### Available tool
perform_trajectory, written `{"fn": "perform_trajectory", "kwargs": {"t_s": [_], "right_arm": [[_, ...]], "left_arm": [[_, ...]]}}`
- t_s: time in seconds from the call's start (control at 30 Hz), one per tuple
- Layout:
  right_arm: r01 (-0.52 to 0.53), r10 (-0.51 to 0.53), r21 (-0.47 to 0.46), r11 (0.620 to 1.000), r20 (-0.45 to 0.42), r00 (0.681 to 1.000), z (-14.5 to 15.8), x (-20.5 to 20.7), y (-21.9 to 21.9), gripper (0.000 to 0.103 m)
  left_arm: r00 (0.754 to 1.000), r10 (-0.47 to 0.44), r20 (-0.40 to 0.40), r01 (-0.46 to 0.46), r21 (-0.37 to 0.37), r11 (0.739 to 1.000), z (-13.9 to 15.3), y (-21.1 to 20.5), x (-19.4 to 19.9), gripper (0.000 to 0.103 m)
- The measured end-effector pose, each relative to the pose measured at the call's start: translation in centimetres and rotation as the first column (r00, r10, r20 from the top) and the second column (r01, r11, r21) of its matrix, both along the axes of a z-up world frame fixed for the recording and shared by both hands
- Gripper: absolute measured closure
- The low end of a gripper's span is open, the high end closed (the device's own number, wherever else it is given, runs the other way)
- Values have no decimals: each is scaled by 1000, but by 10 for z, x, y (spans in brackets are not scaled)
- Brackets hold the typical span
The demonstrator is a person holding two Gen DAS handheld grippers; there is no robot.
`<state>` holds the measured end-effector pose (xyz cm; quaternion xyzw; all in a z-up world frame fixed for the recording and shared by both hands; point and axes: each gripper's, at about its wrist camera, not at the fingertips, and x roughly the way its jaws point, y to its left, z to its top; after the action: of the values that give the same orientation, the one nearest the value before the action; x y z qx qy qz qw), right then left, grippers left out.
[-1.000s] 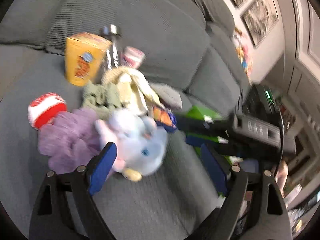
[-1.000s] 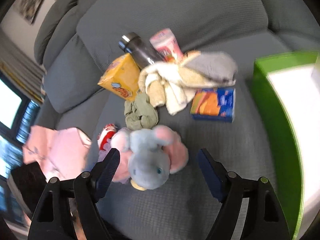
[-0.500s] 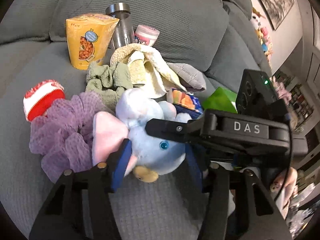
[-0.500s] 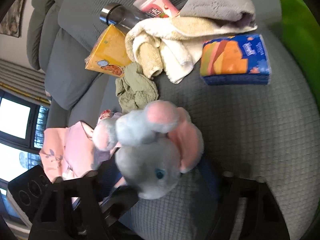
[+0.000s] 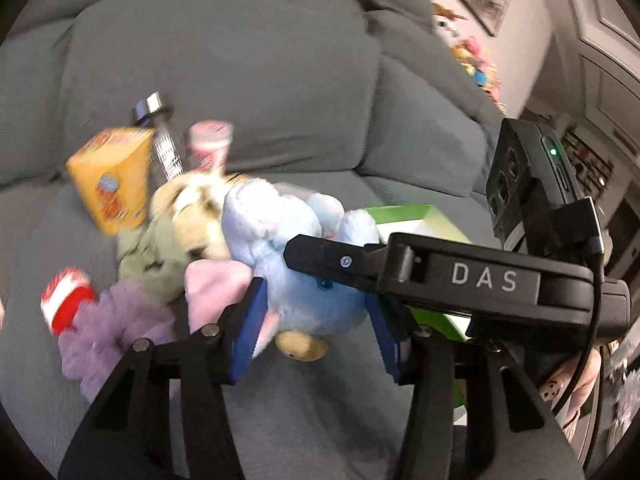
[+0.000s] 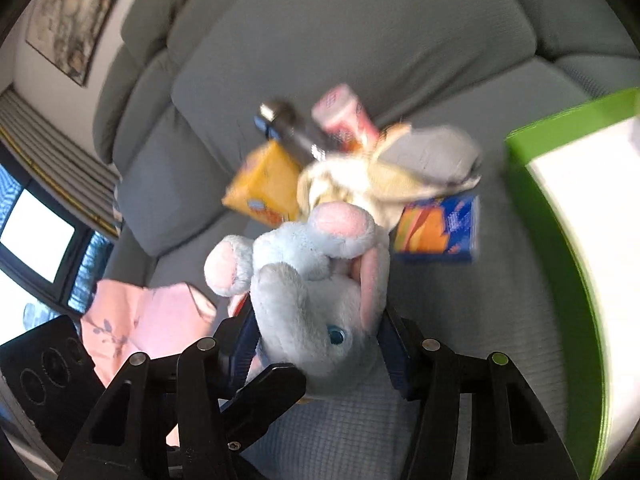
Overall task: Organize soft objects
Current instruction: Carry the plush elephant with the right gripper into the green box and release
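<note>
A light-blue plush elephant (image 5: 280, 232) with pink ears hangs just above the grey sofa seat (image 5: 304, 420), held from two sides. My left gripper (image 5: 316, 320) has its blue pads pressed on the head. In the right wrist view my right gripper (image 6: 318, 344) clamps the same elephant (image 6: 304, 280); its jaws are still closing on the plush. The right gripper's black body (image 5: 460, 280) crosses the left wrist view. A green-rimmed box (image 6: 560, 208) stands open at the right.
Behind the elephant lie a cream towel (image 6: 352, 184), a grey cloth (image 6: 432, 152), a green cloth (image 5: 152, 248), a purple mesh puff (image 5: 108, 332) and a red-and-white knit piece (image 5: 66, 300). A yellow carton (image 5: 112, 176), bottle (image 5: 160, 140), pink cup (image 5: 208, 148) and blue pack (image 6: 440, 228) sit there too.
Both grippers went from open around the elephant to shut on it. The elephant has since come up off the seat, and the pile behind now sits farther below.
</note>
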<state>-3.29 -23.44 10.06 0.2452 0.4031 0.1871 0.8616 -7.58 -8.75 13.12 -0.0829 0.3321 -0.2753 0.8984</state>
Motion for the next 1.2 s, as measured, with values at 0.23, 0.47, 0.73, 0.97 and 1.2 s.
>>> {"fn": "perform_trajectory", "kwargs": {"t_s": [0.23, 0.47, 0.73, 0.97, 1.2], "right_arm": [[131, -127, -41, 991, 94, 987, 28, -28, -47, 46], [245, -242, -18, 969, 118, 963, 33, -48, -100, 48], [362, -369, 100, 927, 62, 928, 16, -52, -154, 55], [510, -524, 185, 840, 34, 851, 13, -68, -185, 55], [590, -607, 205, 781, 22, 795, 9, -84, -209, 53]], "left_arm": [[991, -114, 64, 113, 16, 993, 20, -46, -1, 54], [965, -255, 66, 254, 19, 967, 17, -104, 6, 63], [919, -382, 96, 379, 47, 924, 5, -162, 16, 66], [895, -442, 65, 440, 38, 897, 12, -187, 23, 65], [888, -454, 75, 446, 98, 889, 15, -208, 8, 45]]}}
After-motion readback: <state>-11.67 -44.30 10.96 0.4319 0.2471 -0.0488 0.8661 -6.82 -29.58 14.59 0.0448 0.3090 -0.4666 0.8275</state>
